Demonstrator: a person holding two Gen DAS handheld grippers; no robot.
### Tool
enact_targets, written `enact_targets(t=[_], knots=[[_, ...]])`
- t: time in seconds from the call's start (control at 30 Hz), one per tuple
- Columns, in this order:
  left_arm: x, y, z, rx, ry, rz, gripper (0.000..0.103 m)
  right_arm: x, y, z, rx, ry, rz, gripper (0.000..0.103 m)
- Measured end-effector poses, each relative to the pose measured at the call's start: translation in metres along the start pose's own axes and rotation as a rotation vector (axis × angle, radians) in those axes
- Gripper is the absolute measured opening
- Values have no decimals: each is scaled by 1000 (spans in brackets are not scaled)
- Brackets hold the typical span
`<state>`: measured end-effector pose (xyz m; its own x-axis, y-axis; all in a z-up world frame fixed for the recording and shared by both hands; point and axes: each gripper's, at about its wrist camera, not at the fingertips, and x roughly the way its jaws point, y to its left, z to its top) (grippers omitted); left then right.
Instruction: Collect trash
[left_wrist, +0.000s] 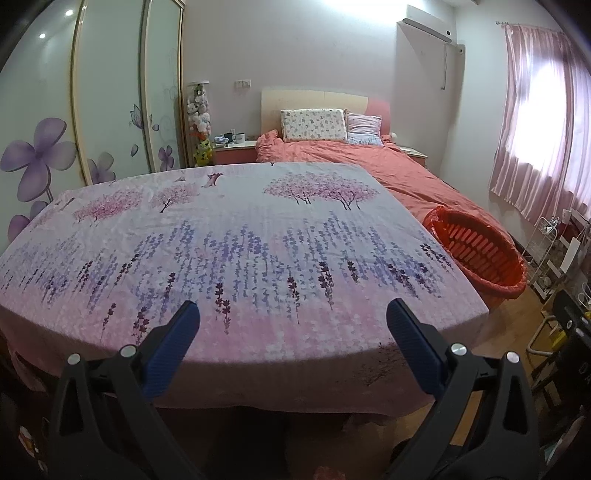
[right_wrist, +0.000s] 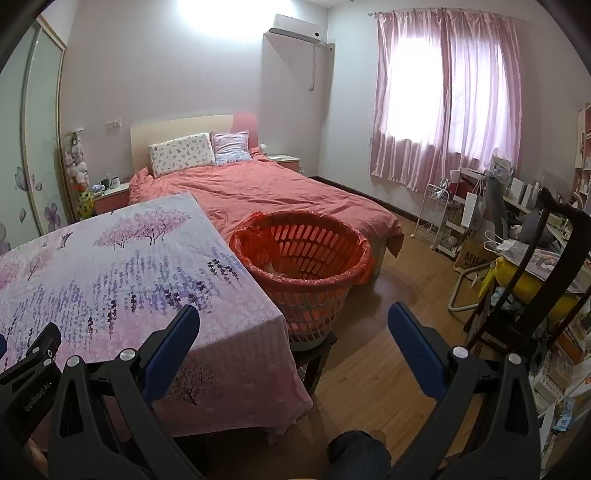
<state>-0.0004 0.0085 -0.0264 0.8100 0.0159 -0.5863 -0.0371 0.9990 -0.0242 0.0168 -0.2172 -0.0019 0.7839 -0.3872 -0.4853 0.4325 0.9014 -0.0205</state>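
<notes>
1. Purple flower prints on the wardrobe doors (left_wrist: 107, 96), far left of the left wrist view; a tube of soft toys (left_wrist: 199, 110) stands just right of them by the wall.
2. Flowered cloth covers the table (left_wrist: 229, 236); its top is bare in both views, no trash seen on it.
3. Left gripper (left_wrist: 293, 314) hangs over the table's near edge, blue fingers (left_wrist: 173, 347) spread wide, nothing between them.
4. Part of the left gripper's black body also shows at the lower left of the right wrist view.
5. Bed (right_wrist: 266, 192) with a coral cover stands behind the table, two pillows (right_wrist: 183, 153) leaning on the headboard.
6. Bedside table (left_wrist: 236, 147) left of the bed carries mugs, too small to tell more.
7. Orange basket (right_wrist: 303, 254) lined with an orange bag sits just beside the table's right edge, between table and bed, on a dark stool (right_wrist: 314, 354).
8. Something pale lies at the basket's bottom; cannot tell what.
9. Right gripper (right_wrist: 293, 314) points at the wood floor (right_wrist: 369, 369) just right of the table corner, below the basket; jaws wide apart, holding nothing.
10. Pink curtain (right_wrist: 439, 103) over a bright window on the right wall.
11. White wire rack (right_wrist: 436, 218), a cluttered desk and a dark wooden chair (right_wrist: 532, 280) fill the far right.
</notes>
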Motion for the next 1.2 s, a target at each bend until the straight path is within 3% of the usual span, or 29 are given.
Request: enact_targets(t=[1.2], knots=[[-21,-13,8,29,-71,-47,99,1,-4,2,16,14,23,101]])
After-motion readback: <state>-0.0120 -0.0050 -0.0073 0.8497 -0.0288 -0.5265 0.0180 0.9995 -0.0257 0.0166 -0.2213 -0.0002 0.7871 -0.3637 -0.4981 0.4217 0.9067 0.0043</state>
